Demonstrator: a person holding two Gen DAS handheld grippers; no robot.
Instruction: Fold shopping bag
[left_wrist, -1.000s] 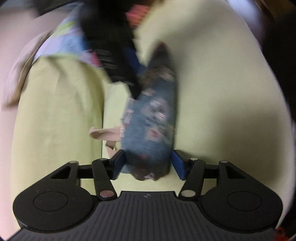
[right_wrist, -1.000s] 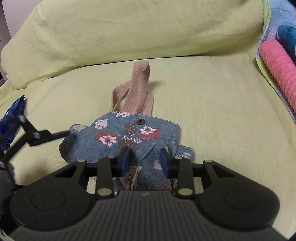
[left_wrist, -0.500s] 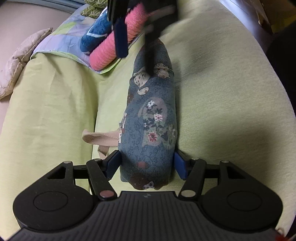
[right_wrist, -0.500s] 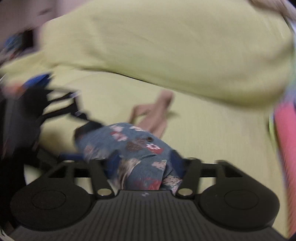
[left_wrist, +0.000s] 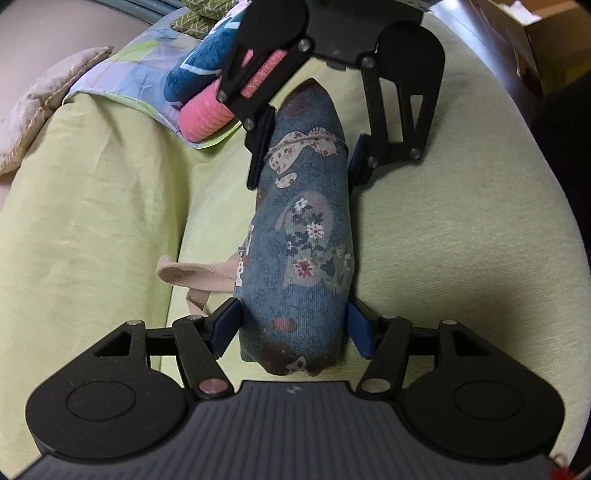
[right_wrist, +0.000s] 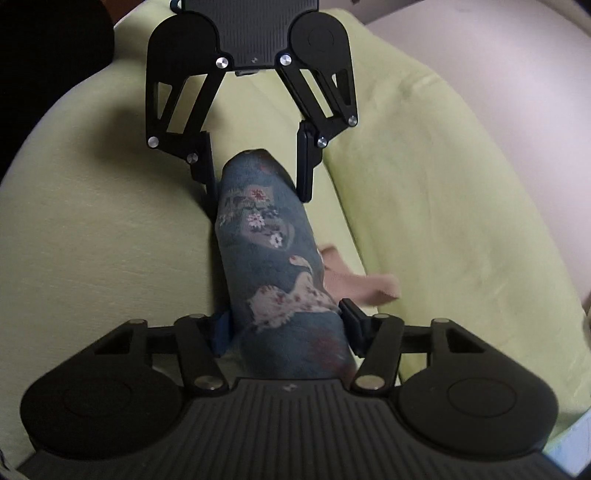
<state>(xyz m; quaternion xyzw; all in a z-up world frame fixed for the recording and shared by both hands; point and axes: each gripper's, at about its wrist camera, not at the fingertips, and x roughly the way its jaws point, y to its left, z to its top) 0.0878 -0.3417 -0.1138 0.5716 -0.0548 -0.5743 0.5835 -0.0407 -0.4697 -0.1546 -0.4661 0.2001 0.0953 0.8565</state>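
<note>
We've got the rolled-up shopping bag (left_wrist: 303, 236) lying on the green couch cushion (left_wrist: 443, 221) with the left gripper (left_wrist: 295, 328) clamped on its near end and the right gripper (right_wrist: 288, 325), jaws just closing in, squeezing the far end, tan handle (left_wrist: 192, 275) poking out sideways.
</note>
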